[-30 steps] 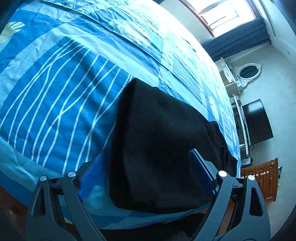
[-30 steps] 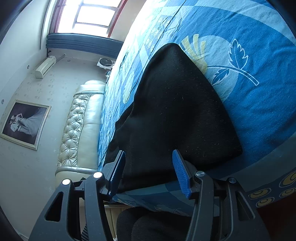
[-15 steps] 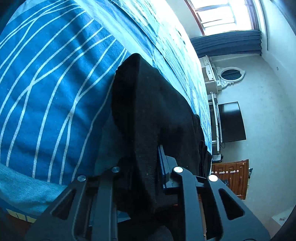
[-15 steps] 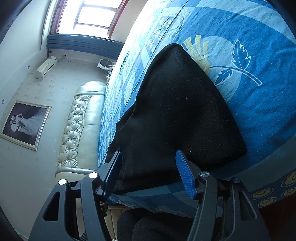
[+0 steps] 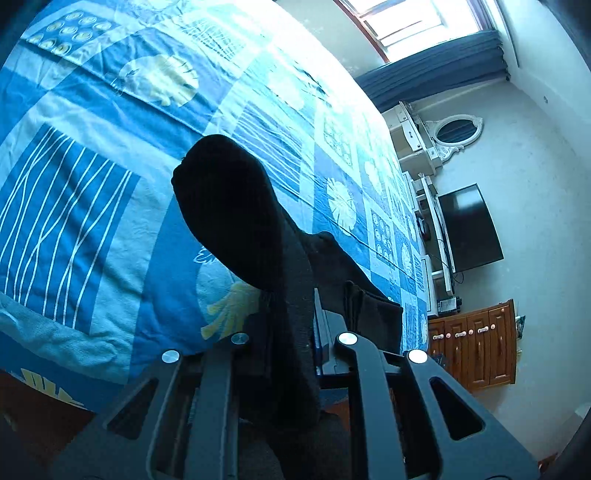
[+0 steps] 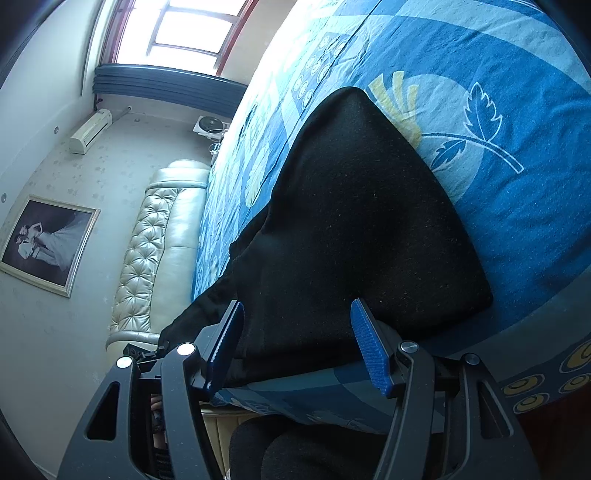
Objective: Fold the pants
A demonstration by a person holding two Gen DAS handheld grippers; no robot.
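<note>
Blue patterned bedding (image 5: 92,206) covers the bed that serves as the work surface, in a bedroom with a bright window (image 5: 417,18), a padded headboard (image 6: 155,240) and a television (image 5: 469,229). Black pants (image 6: 351,229) lie near the bed's front edge. The left gripper (image 5: 291,332) has just been closing and now clamps one corner of the cloth, raised off the bed, probably to fold it over. The right gripper (image 6: 295,343) stands open astride the near edge, pads apart, likely ready to pinch.

matt black knit pants (image 6: 354,236) on a soft printed cotton bedspread (image 6: 517,206); ribbed blue plastic pads (image 6: 369,350); tufted glossy leather headboard (image 6: 155,236); varnished wooden cabinet (image 5: 476,350).
</note>
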